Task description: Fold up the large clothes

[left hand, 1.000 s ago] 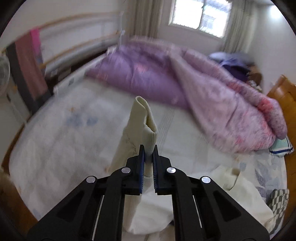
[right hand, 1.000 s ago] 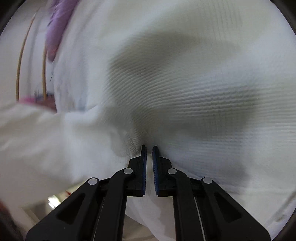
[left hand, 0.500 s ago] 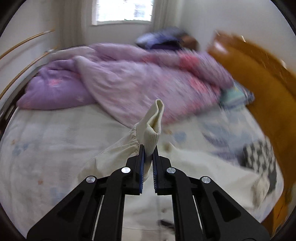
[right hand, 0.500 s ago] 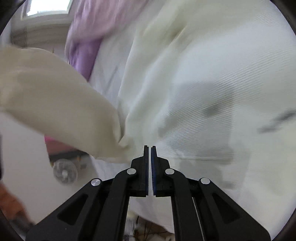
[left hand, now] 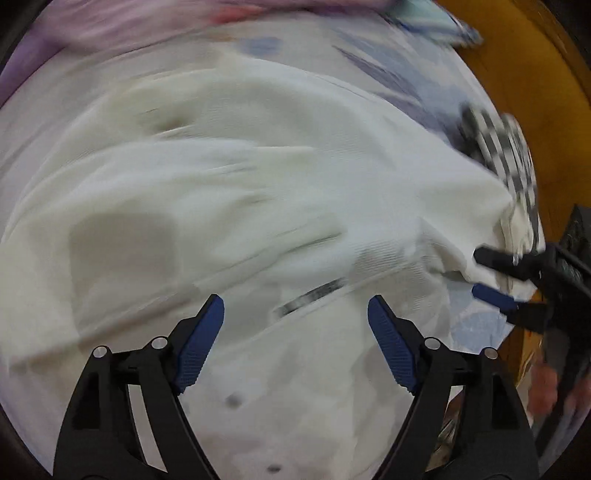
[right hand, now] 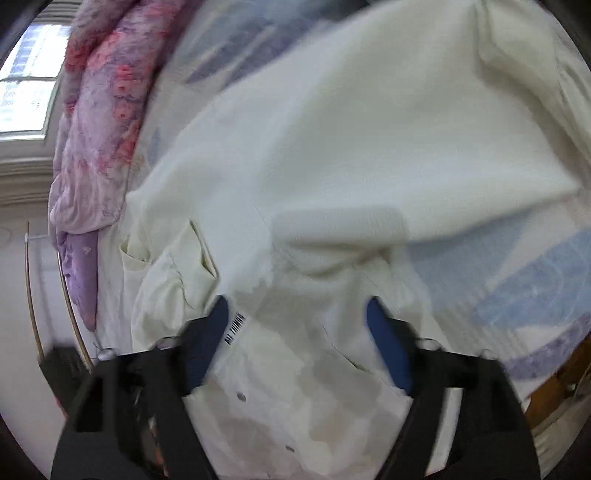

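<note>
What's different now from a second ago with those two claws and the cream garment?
Both let go. The left gripper had a cuff pinched and the right gripper was shut; their jaws have just been opening, nothing between them. Both swung down over the cream garment, which now lies spread on the bed. The purple quilt stayed put.

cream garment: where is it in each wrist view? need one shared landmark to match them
Left wrist: the cream garment fills the centre and left, spread on the bed under the open left hand-held gripper.
Right wrist: it runs from top right to bottom centre, beneath the open right hand-held gripper.
Shared landmark: the purple-pink quilt, top left edge in the left view, left edge in the right view.
</note>
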Demonstrator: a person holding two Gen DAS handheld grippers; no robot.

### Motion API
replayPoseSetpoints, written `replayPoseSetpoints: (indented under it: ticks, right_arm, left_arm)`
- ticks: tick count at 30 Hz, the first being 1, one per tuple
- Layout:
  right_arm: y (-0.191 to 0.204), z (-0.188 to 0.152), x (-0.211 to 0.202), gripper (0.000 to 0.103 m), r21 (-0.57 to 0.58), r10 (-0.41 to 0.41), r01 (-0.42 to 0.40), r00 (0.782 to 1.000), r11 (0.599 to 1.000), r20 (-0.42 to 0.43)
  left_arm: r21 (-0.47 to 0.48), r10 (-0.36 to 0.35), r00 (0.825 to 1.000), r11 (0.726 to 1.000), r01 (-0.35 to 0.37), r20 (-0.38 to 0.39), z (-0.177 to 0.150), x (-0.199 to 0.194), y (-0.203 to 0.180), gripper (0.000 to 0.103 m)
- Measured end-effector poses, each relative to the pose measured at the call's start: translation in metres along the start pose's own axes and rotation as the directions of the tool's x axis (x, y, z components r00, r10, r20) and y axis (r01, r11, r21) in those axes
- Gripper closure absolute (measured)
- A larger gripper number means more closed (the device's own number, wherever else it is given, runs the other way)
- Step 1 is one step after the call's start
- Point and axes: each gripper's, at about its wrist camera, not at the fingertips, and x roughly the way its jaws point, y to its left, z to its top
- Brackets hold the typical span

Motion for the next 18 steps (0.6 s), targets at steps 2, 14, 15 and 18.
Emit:
replayPoseSetpoints:
  ticks: [2,14,15,18]
  right_arm:
    - [0.016,0.009,0.012,0.027,-0.062,0.041,-0.043,0.999,0.997,-0.034]
    - [0.124,0.029,0.136,0.087,-0.291,-0.231,0.218,0.973,0.932,-0.012]
    - [0.128,0.027,0.132,0.091,-0.309,-0.252,0.24,0.968,0.92,0.0]
    - [0.117,0.023,0.112,0.097,-0.303,-0.198,0.19,0.98,0.934,0.005]
  left_arm:
    - [-0.157,-0.003,1.0,0.988,0.007,0.021,-0.019,-0.025,0.052,0.022]
    - [-0.714,0.037,0.998,0.7,0.011,0.051,-0.085,-0.056,0.254,0.022]
    - [-0.725,0.032,0.998,0.689,0.013,0.048,-0.089,-0.056,0.256,0.022]
    - [-0.744,0.038,0.998,0.668,0.012,0.05,-0.103,-0.061,0.256,0.022]
